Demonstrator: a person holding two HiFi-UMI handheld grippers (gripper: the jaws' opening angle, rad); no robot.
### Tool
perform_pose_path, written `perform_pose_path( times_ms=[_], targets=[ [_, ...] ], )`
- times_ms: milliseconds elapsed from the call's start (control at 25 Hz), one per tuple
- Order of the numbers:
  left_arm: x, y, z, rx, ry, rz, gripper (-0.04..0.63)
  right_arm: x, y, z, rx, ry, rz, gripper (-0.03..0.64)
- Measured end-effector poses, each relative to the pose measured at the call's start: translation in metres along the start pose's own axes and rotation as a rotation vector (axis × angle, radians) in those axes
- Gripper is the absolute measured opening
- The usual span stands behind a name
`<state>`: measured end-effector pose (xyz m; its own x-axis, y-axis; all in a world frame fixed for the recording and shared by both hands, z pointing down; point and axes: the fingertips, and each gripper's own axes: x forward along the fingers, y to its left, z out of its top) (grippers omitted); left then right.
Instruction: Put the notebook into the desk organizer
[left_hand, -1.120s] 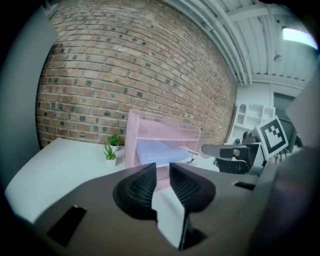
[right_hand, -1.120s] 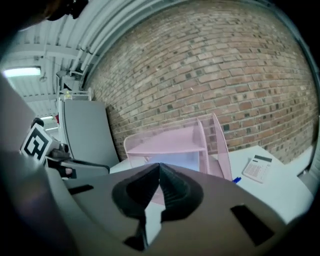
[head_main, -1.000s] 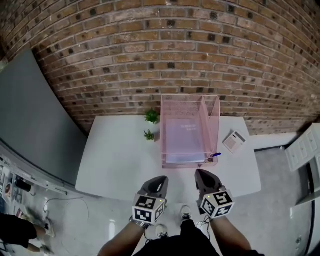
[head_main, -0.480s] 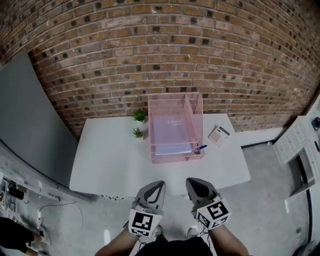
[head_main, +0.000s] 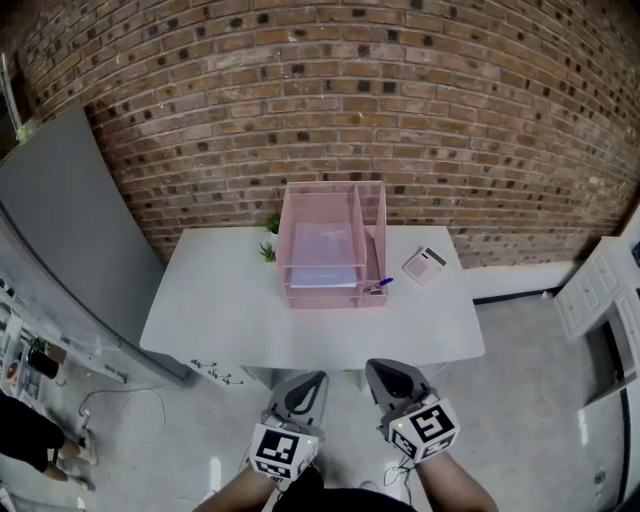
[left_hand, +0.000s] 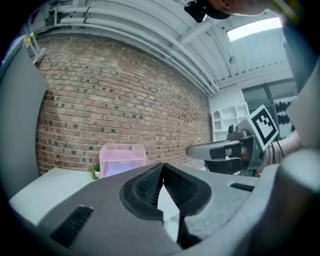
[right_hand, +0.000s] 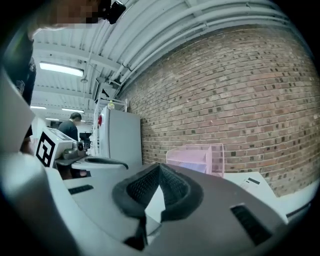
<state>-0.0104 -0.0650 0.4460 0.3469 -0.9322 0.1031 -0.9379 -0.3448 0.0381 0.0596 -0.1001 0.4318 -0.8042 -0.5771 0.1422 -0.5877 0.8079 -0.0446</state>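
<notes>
Notebook (head_main: 323, 255) lying in pink desk organizer (head_main: 331, 193), left gripper (head_main: 309, 380) and right gripper (head_main: 381, 369) hovering short of table (head_main: 215, 310), jaws closed, empty

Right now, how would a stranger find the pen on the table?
On the white table before the brick wall stands a pink mesh desk organizer. At its front right corner a short pen sticks out toward a small white item. It is the only dark blue, slender thing there.
</notes>
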Motion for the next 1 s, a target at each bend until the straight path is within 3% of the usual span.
perform_pose_path(
  times_ms=[160,400,640,1000],
  targets=[
    [-0.020,-0.047,-0.008,-0.072,0.041,0.073,0.006,-0.049,0.004,-0.011,0.005,0.016,0.074,0.003],
    [-0.060,-0.098,-0.024,-0.088,0.077,0.171,0.006,-0.097,0.021,-0.034,0.034,0.039,0.167,0.003],
    [-0.093,-0.113,-0.035,-0.131,0.103,0.238,0.006,-0.114,0.046,-0.046,0.052,0.044,0.235,0.003],
    [-0.122,-0.107,-0.037,-0.187,0.091,0.260,0.006,-0.118,0.074,-0.049,0.072,0.042,0.243,0.003]
  ],
)
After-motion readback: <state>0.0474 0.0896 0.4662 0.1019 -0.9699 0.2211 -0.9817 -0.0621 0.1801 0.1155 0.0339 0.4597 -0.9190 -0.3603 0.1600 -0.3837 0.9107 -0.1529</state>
